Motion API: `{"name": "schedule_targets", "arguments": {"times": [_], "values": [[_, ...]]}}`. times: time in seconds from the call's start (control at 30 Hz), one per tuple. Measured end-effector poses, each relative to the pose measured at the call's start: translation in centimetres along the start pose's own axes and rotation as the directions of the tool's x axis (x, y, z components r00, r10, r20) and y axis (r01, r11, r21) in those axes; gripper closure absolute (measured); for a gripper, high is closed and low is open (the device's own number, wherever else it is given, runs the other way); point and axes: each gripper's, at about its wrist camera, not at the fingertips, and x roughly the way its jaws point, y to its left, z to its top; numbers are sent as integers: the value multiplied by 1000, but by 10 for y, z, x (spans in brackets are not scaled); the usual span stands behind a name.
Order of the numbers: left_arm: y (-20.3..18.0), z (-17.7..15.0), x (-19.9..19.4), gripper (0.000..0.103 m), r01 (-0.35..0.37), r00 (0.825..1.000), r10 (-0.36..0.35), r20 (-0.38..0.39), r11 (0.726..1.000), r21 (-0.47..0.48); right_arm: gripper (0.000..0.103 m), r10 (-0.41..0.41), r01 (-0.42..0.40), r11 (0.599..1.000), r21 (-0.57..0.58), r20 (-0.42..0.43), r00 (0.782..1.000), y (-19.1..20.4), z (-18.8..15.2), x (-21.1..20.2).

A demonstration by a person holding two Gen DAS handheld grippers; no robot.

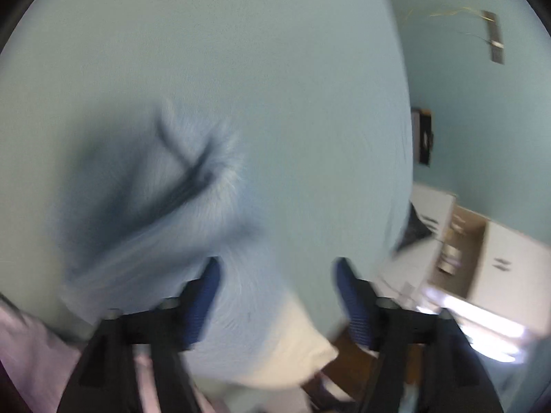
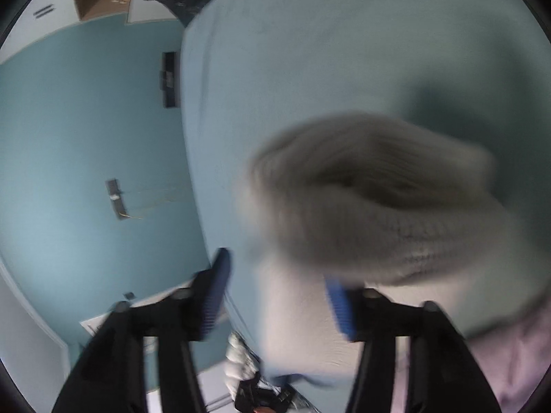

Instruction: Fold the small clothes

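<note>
We have both tools released. The left gripper (image 1: pixel 277 292) has its blue pads spread wide with nothing pinched between them. The right gripper (image 2: pixel 279 292) is likewise open, though a fold of fabric drapes just over its right-hand pad, so we cannot rule out a light brush there.

In the left wrist view a fuzzy light-blue garment (image 1: pixel 162 206) lies crumpled on the pale blue sheet (image 1: pixel 275 51), from about nine o'clock toward the centre, just ahead of the open jaws. A cream-white piece (image 1: pixel 296 347) sits at six o'clock, touching its lower edge. In the right wrist view a grey ribbed knit (image 2: pixel 378 199) is bunched at three o'clock, with a white piece (image 2: pixel 303 327) below it at six o'clock. Lilac cloth (image 2: pixel 509 354) shows at five o'clock. Both pictures are smeared by motion, so seams and hems are too blurred to read.

We judge the step in hand to be letting go of one small item and going for the next hold. To do it well, we should let the picture settle, then find a true edge or corner rather than a bunched middle. Each gripper should take one layer only, at matching corners, so the fold lands square. The fuzzy fabric likely clings and drags, so we lift clear before carrying it over.
</note>
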Motion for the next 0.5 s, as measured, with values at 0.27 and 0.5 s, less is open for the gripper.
{"name": "schedule_targets", "arguments": {"times": [0.27, 0.5], "values": [[-26, -84, 5, 7, -189, 980, 131, 150, 847, 496, 18, -269, 346, 705, -619, 218, 938, 30, -75, -5], [23, -166, 69, 4, -484, 875, 253, 413, 487, 727, 17, -402, 451, 282, -847, 323, 857, -19, -149, 67]]}}
